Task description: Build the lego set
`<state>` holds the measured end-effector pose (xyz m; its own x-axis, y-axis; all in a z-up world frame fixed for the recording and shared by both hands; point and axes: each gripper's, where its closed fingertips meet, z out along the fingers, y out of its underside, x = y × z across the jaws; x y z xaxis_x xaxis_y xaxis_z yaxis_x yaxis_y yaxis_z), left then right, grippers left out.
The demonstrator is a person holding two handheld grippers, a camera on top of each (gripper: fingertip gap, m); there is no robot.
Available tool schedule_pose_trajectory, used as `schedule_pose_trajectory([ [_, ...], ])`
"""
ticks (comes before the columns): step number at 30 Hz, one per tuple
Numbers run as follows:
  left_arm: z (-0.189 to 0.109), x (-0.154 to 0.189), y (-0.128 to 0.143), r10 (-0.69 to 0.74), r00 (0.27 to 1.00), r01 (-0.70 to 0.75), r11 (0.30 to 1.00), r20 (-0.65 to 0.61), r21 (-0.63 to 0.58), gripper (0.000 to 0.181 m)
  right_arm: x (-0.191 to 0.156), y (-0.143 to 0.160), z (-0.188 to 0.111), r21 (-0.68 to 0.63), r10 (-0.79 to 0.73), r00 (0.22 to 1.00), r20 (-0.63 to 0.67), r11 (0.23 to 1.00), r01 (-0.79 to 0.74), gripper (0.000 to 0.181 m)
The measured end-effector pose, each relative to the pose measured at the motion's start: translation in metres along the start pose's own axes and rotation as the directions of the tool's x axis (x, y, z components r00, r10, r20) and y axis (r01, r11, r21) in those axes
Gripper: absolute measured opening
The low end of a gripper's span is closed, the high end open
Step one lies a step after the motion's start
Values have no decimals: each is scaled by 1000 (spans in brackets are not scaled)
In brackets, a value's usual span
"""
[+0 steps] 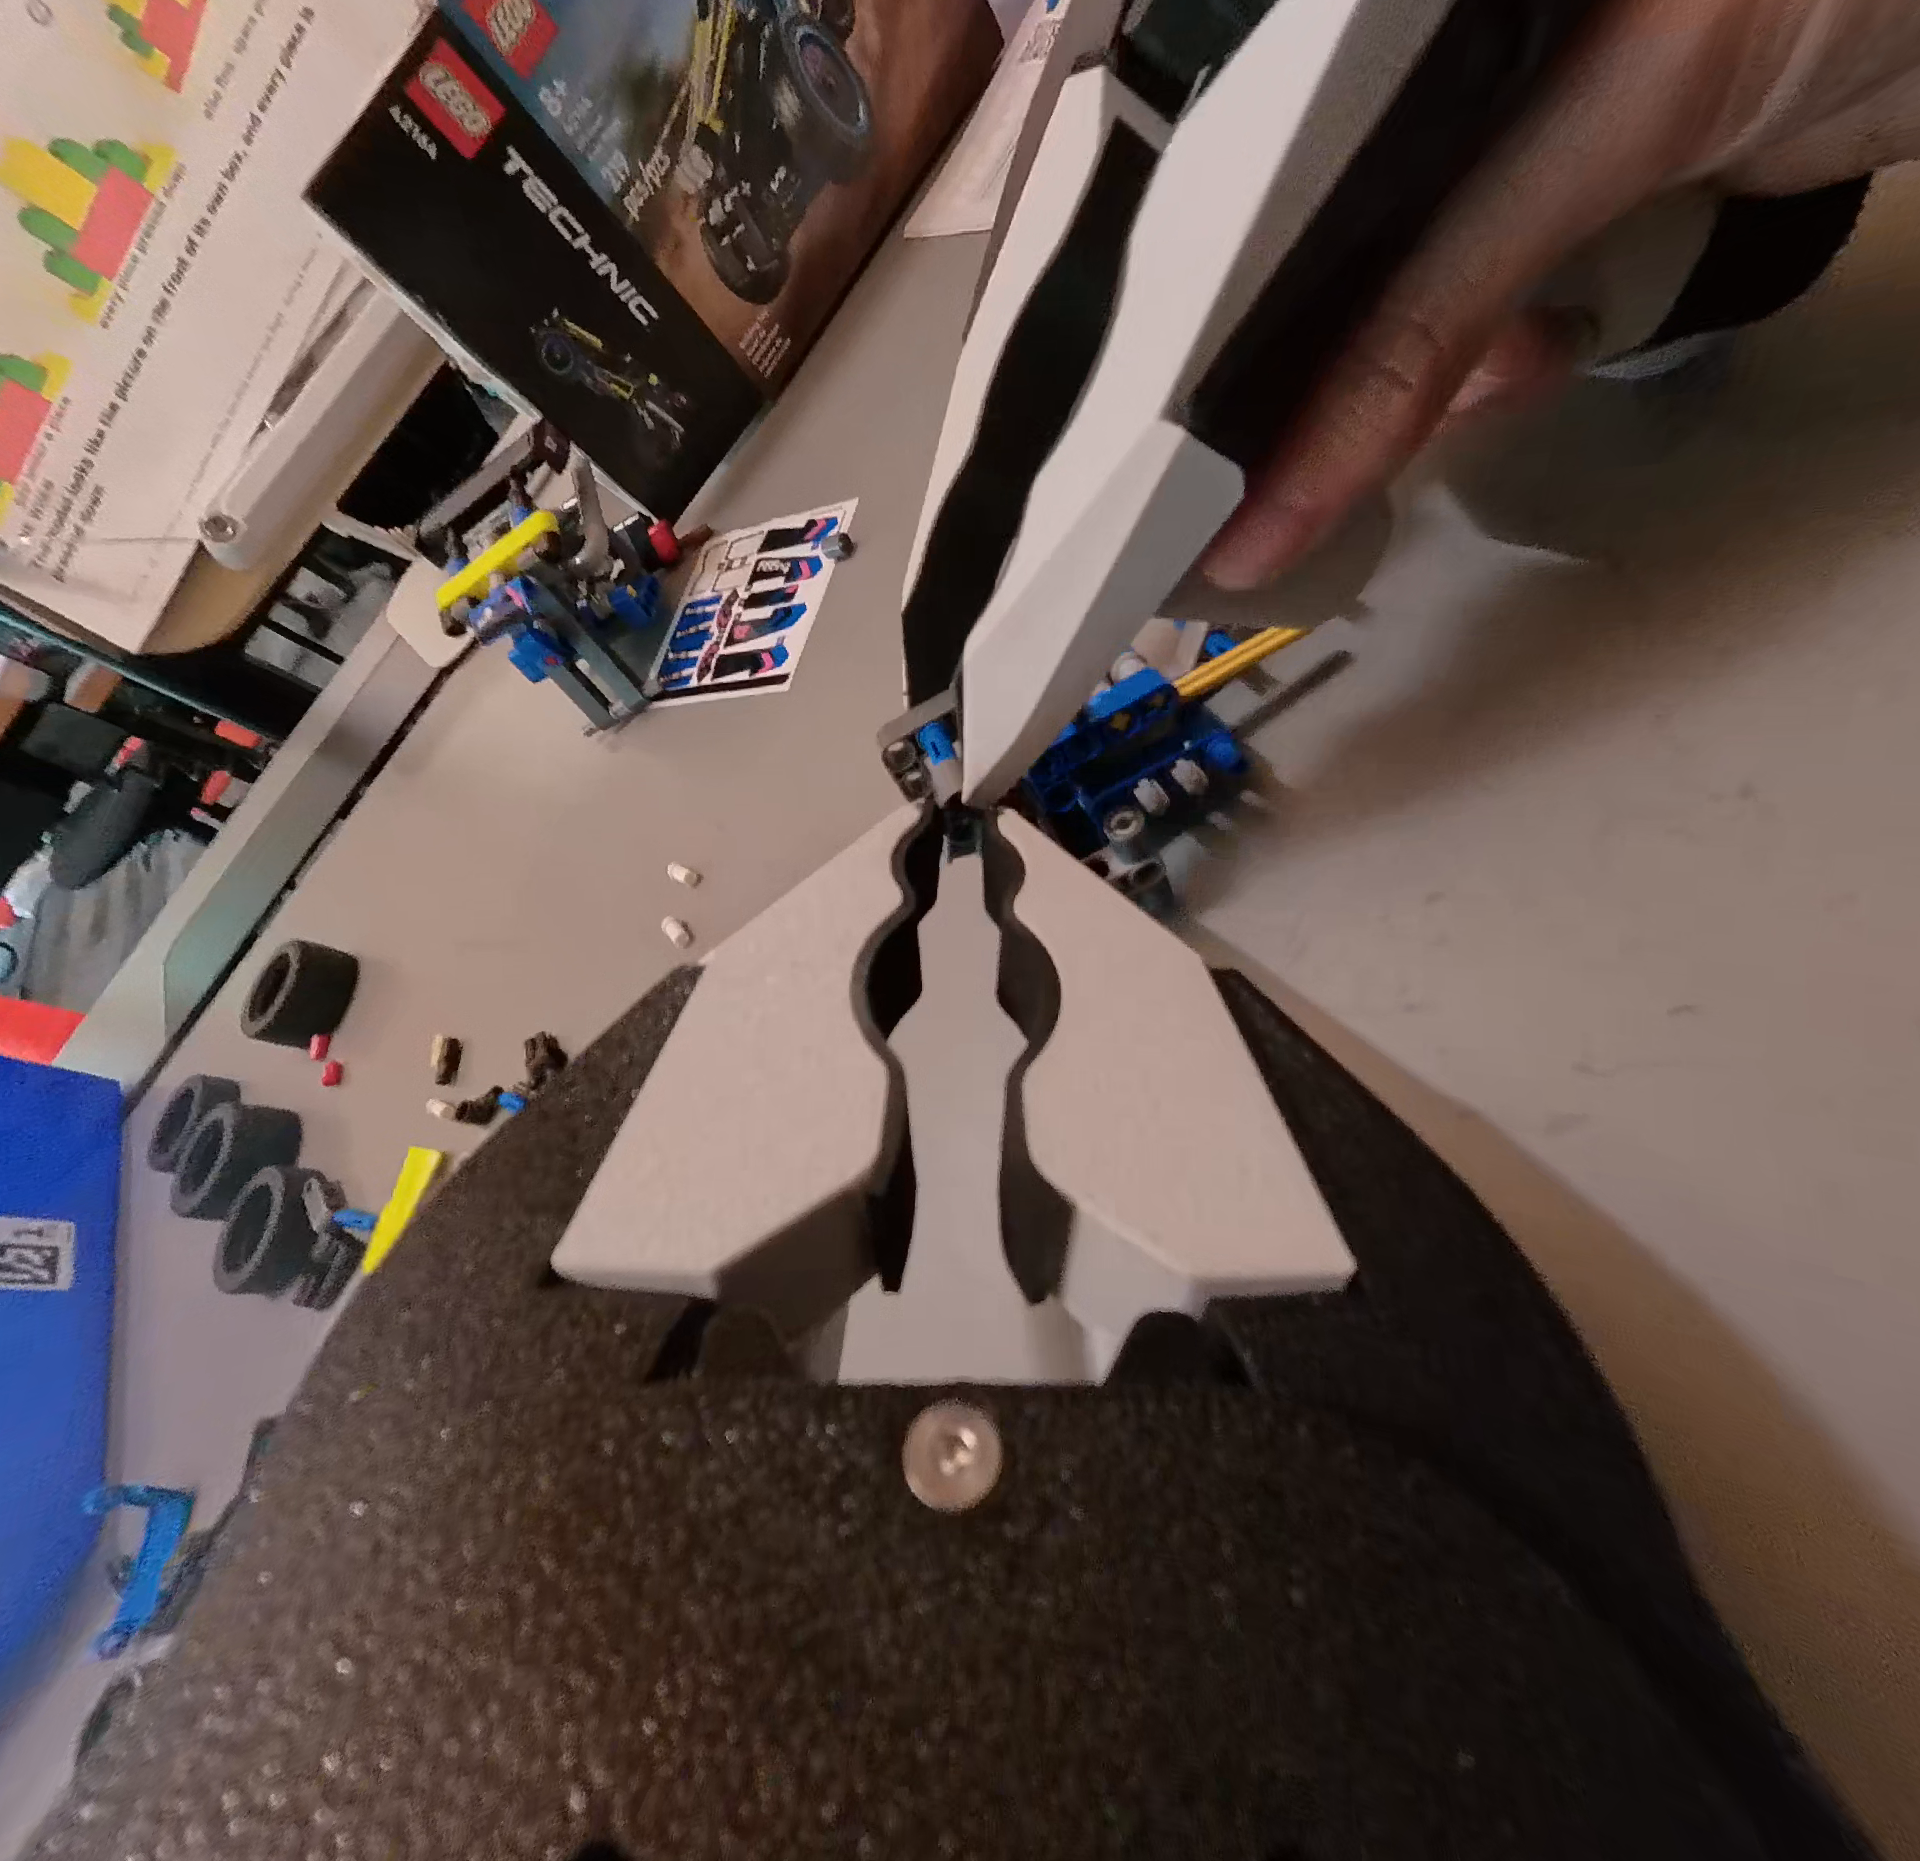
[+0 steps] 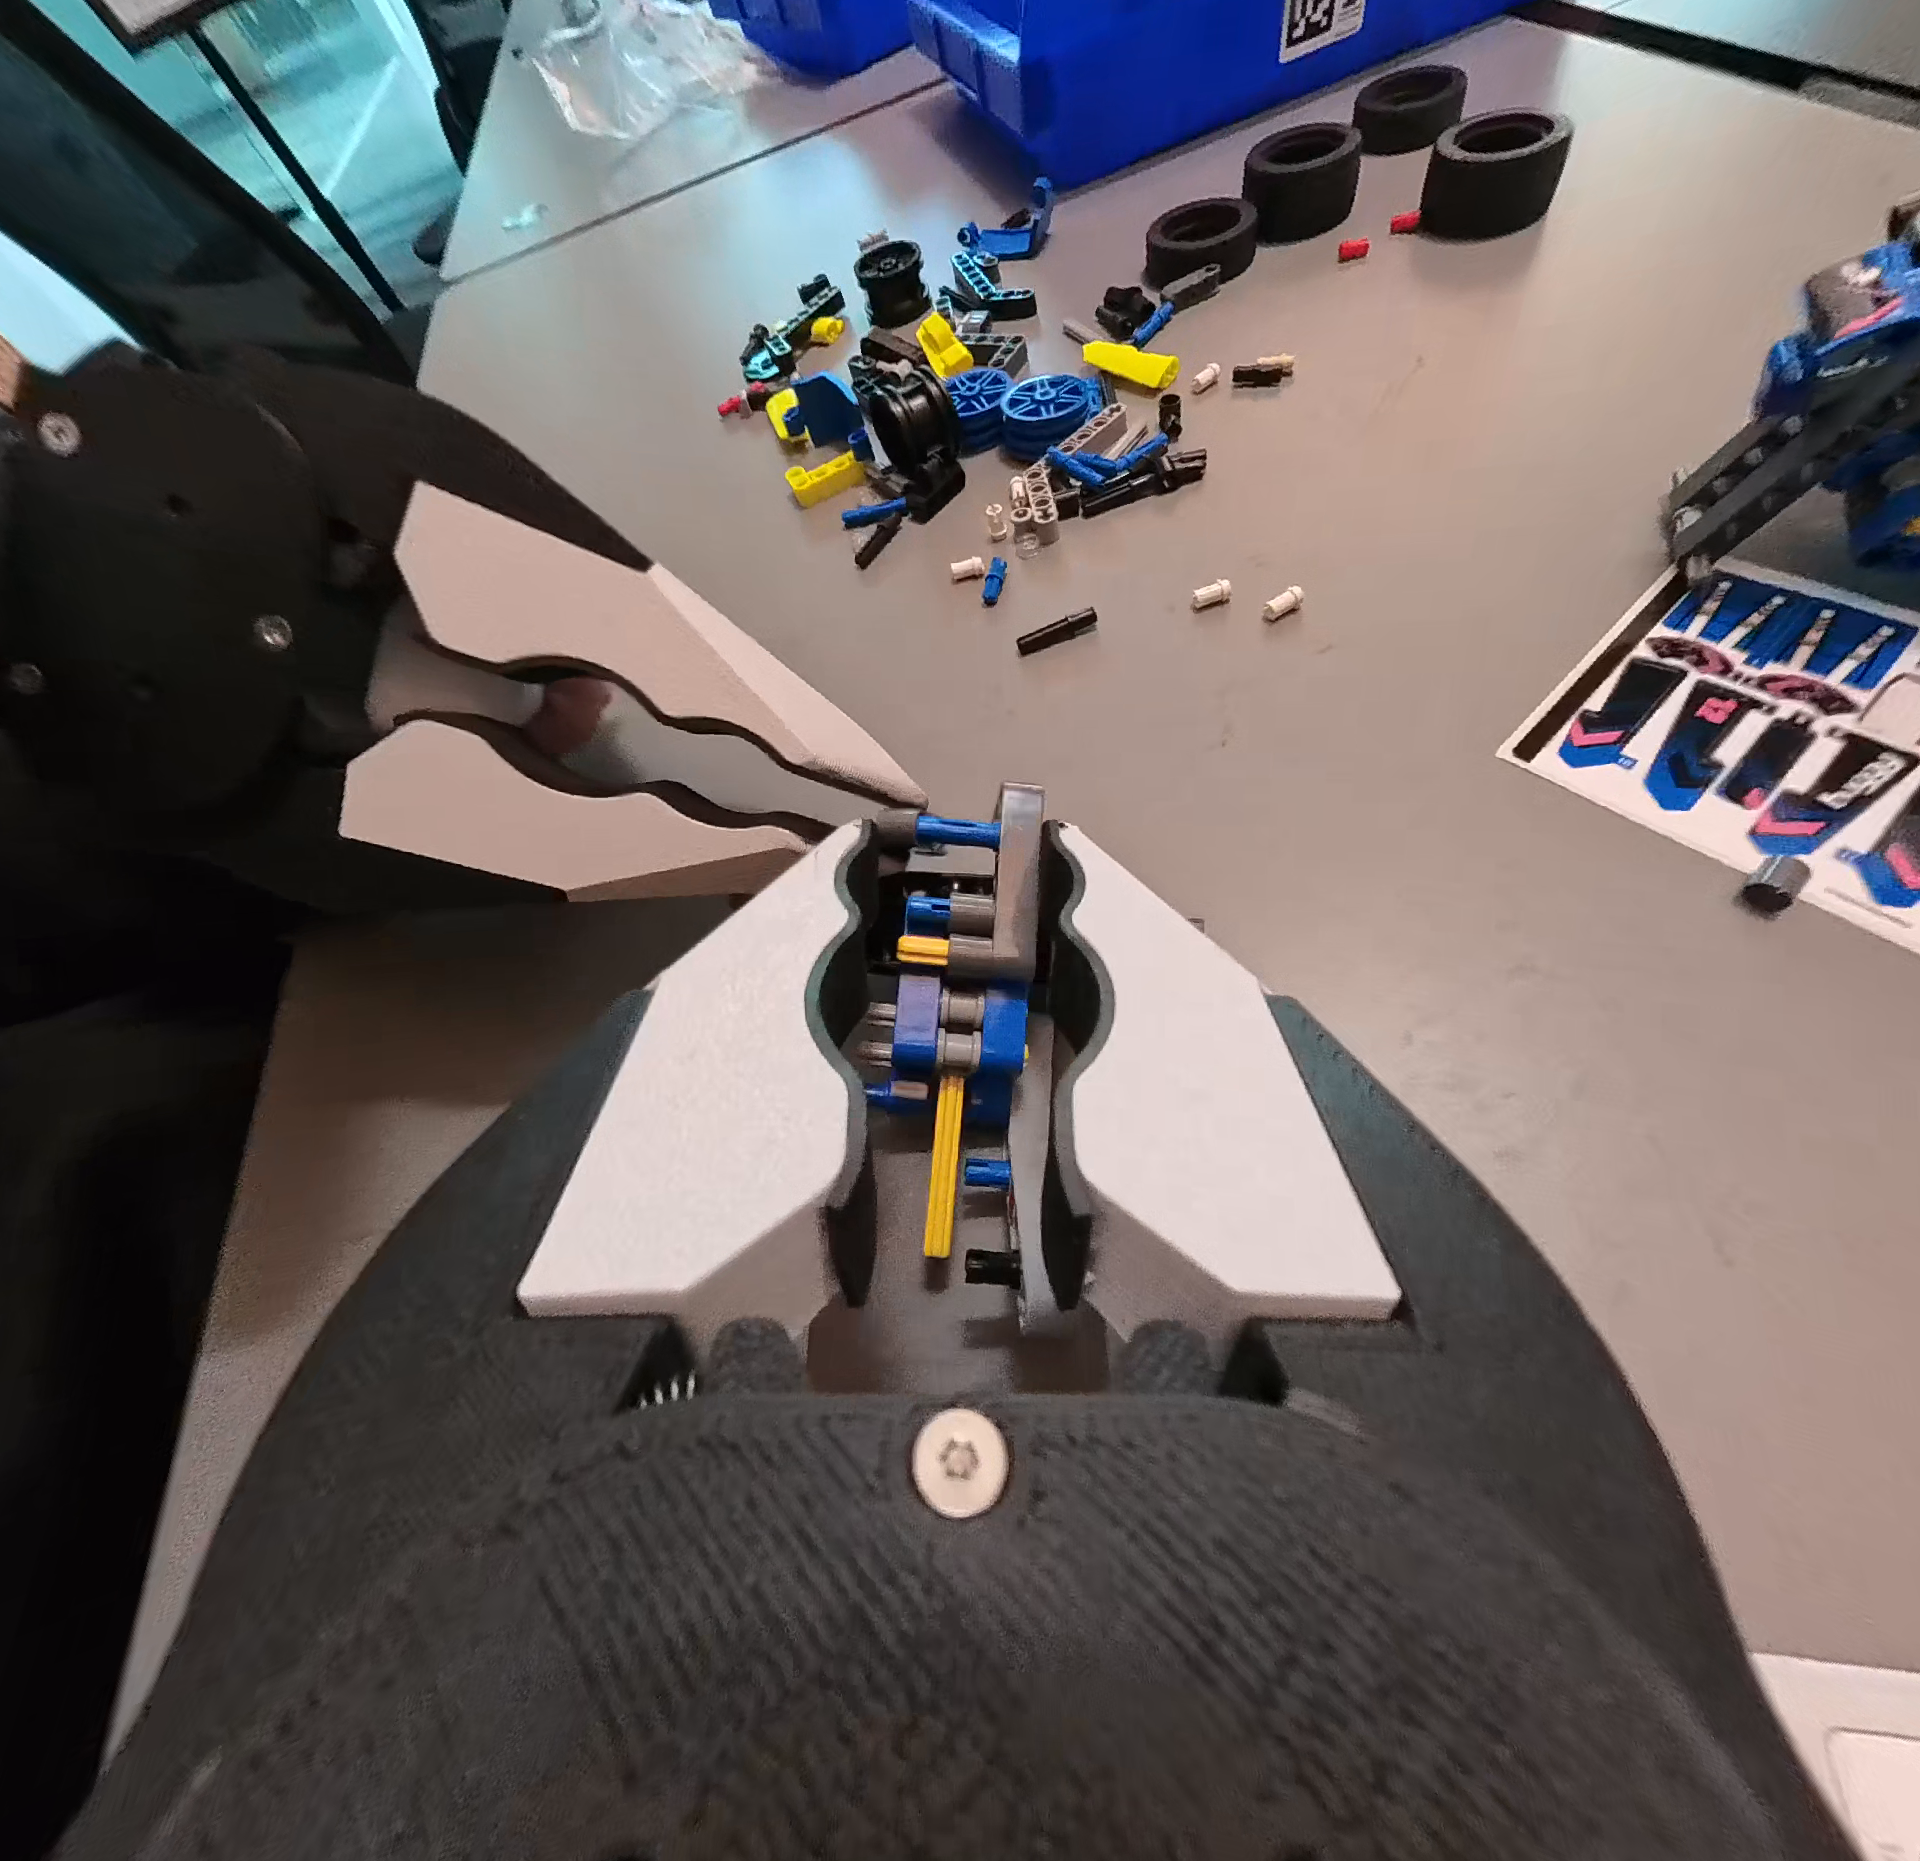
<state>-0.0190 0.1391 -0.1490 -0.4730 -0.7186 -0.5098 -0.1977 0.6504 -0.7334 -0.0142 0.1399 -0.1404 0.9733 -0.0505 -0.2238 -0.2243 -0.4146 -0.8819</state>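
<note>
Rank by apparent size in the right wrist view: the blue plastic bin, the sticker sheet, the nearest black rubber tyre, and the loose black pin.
1. Blue plastic bin, cropped by the frame.
2. Printed sticker sheet, also cropped; being nearer may inflate it.
3. Nearest black rubber tyre.
4. Loose black pin, clearly smallest.

Sticker sheet (image 2: 1756, 731) cropped at edge

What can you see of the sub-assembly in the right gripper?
The sub-assembly is a small plastic build: a grey L-shaped beam, blue bricks, blue and grey pins, one yellow axle pointing back toward the camera, and a black pin near its rear. It sits lengthwise between the right gripper's fingers, clamped and held above the table. The left gripper meets its front end from the left, tips nearly closed at a grey piece on a blue pin.
</note>
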Motion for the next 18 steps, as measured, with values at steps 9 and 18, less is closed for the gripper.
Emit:
schedule_pose_trajectory([
  [9, 1, 3, 9, -207, 973, 201, 978, -100, -60, 4, 1, 0, 7, -34, -181, 975, -129, 983, 178, 27],
  [18, 5, 1, 6, -131, 990, 130, 991, -55, -16, 8, 6, 1, 7, -29, -101, 989, -111, 995, 99, 27],
])
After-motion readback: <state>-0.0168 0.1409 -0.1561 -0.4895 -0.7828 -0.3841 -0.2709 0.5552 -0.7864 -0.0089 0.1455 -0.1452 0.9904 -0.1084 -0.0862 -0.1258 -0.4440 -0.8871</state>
